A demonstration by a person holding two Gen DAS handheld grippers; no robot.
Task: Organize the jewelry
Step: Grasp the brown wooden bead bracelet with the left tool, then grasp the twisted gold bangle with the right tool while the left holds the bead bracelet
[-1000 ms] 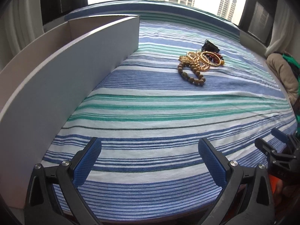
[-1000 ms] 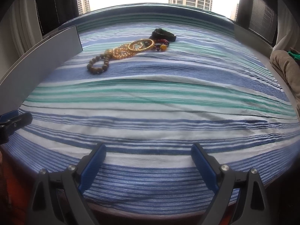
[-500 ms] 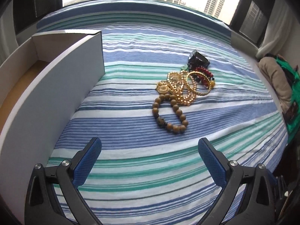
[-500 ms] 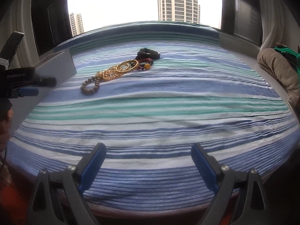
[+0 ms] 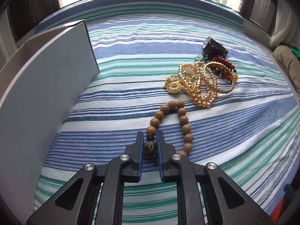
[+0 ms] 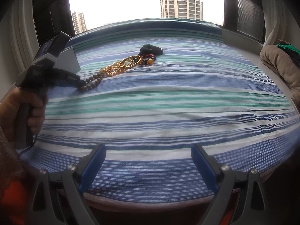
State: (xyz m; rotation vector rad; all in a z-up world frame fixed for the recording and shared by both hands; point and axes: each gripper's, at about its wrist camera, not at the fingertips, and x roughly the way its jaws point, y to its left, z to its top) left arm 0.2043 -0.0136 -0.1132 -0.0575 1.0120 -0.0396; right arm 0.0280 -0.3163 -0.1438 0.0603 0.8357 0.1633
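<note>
A brown wooden bead bracelet (image 5: 182, 121) lies on the striped bedspread. My left gripper (image 5: 149, 136) is shut on its dark striped bead (image 5: 149, 147). Beyond it lies a pile of gold chains (image 5: 198, 83), a gold bangle (image 5: 221, 76), a red bead bracelet (image 5: 224, 63) and a black watch (image 5: 215, 46). In the right wrist view the left gripper (image 6: 79, 83) reaches the wooden bracelet (image 6: 92, 82) at the left. My right gripper (image 6: 149, 150) is open and empty near the bed's front edge, far from the jewelry.
A white cardboard box (image 5: 43, 86) with tall walls stands on the bed to the left of the jewelry. A beige bundle of cloth (image 6: 281, 65) lies at the right edge. Window and curtains are behind the bed.
My left gripper moved forward to the wooden bracelet and shut on its dark bead. It was open before. The right gripper stayed open near the front edge.
</note>
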